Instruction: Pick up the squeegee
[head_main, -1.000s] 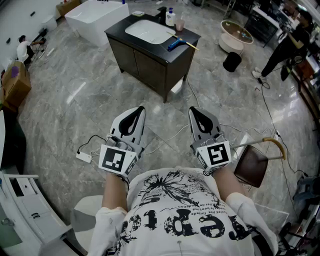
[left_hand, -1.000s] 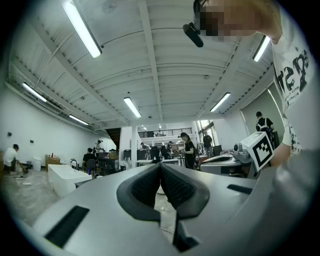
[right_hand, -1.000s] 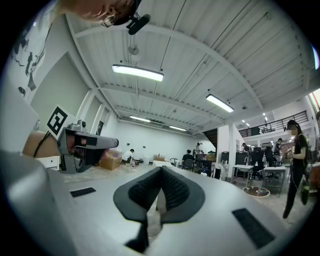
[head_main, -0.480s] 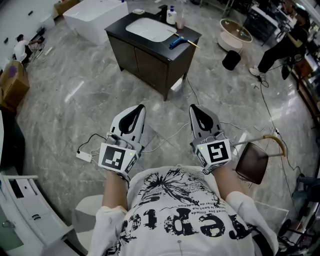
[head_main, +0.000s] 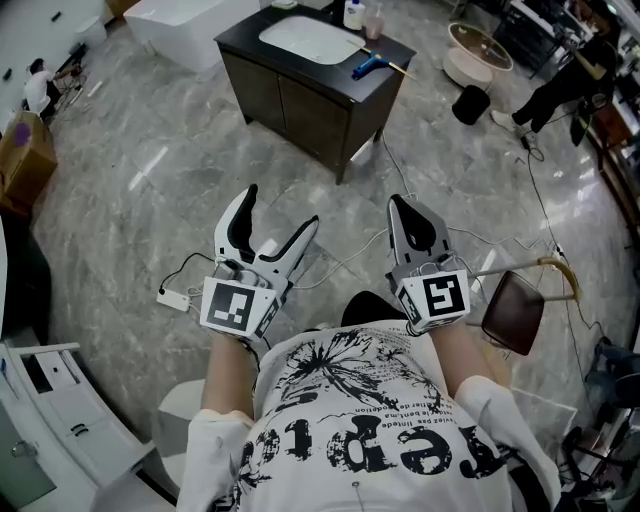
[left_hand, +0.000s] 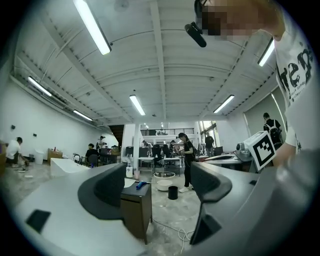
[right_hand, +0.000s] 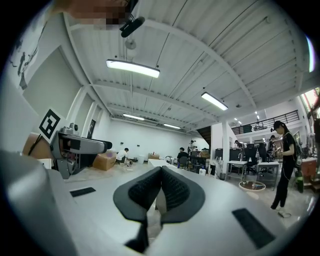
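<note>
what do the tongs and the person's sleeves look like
The left tongs and right tongs are white-grey shells with black ribbed pads and a white cube bearing black square markers. The left jaws are opening, empty. Sleeves are white; the shirt has black print.

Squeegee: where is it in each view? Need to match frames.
Head view: squeegee on the dark vanity, top centre.
Left gripper view: low centre, far off on that vanity, seen between the opening, empty left tongs.
Right gripper view: not made out; the shut right tongs fill the centre.
Shared landmark: standing person in black, in all three.
</note>
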